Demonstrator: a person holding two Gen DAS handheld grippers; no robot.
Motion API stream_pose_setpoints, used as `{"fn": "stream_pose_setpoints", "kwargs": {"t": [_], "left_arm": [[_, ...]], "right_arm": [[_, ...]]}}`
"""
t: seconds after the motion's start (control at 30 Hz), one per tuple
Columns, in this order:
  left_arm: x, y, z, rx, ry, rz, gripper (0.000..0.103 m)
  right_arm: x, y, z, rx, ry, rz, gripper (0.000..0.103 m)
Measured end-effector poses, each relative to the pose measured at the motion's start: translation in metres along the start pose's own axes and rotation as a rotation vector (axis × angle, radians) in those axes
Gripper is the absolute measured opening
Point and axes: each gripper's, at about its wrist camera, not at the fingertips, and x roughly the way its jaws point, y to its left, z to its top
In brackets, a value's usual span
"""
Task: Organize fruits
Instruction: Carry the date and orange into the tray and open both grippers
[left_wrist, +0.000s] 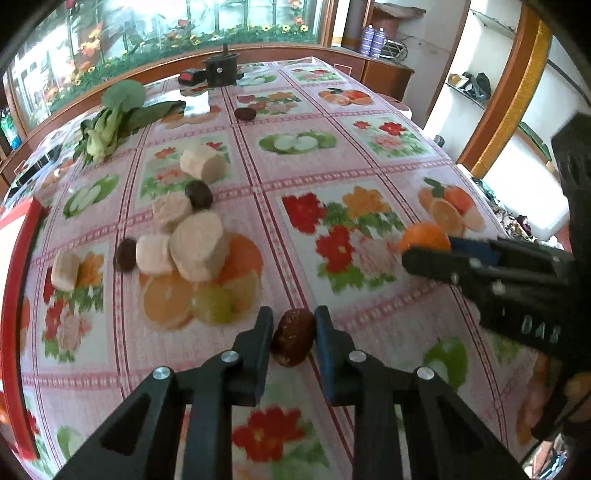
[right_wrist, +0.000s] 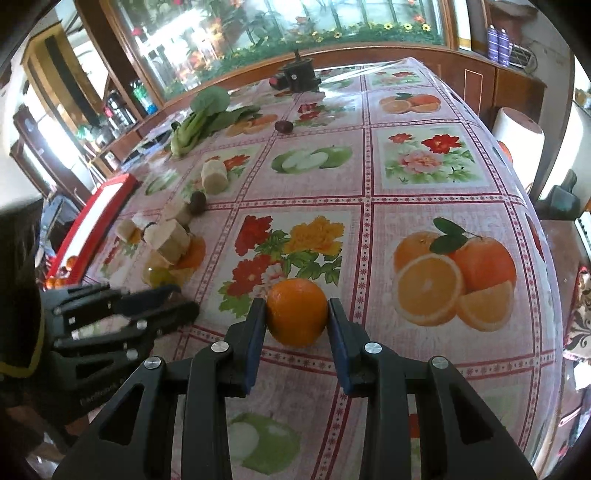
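On a counter (right_wrist: 461, 206) under a fruit-print cloth, the left gripper (left_wrist: 294, 334) has its jaws clamped on a dark brown date-like fruit (left_wrist: 294, 338), while the right gripper (right_wrist: 296, 314) has its jaws clenched on an orange (right_wrist: 296, 312). In the left wrist view, the right gripper's fingers hide most of the orange. Pale cut chunks (left_wrist: 199, 245) and more dark fruits (left_wrist: 198, 194) sit farther back; a red-rimmed tray (right_wrist: 99, 218) is cut off at the frame edge, its contents hard to make out.
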Motion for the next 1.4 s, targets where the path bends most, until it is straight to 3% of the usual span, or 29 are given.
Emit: {"fn": "stream_pose_setpoints", "kwargs": {"t": [0.33, 0.7, 1.2, 1.4], "left_arm": [[-0.039, -0.001, -0.035, -0.008, -0.031, -0.068, 0.025], [-0.081, 0.061, -0.066, -0.049, -0.091, -0.082, 0.025], [-0.130, 0.221, -0.102, -0.304, -0.187, 0.089, 0.025], [-0.138, 0.270, -0.103, -0.373, -0.204, 0.156, 0.025]], "right_arm": [[-0.018, 0.038, -0.025, -0.064, 0.004, -0.073, 0.032], [0.006, 0.127, -0.019, -0.123, 0.057, -0.044, 0.033], [0.065, 0.285, 0.007, -0.343, 0.126, 0.097, 0.032], [0.083, 0.330, 0.014, -0.403, 0.134, 0.137, 0.032]]}}
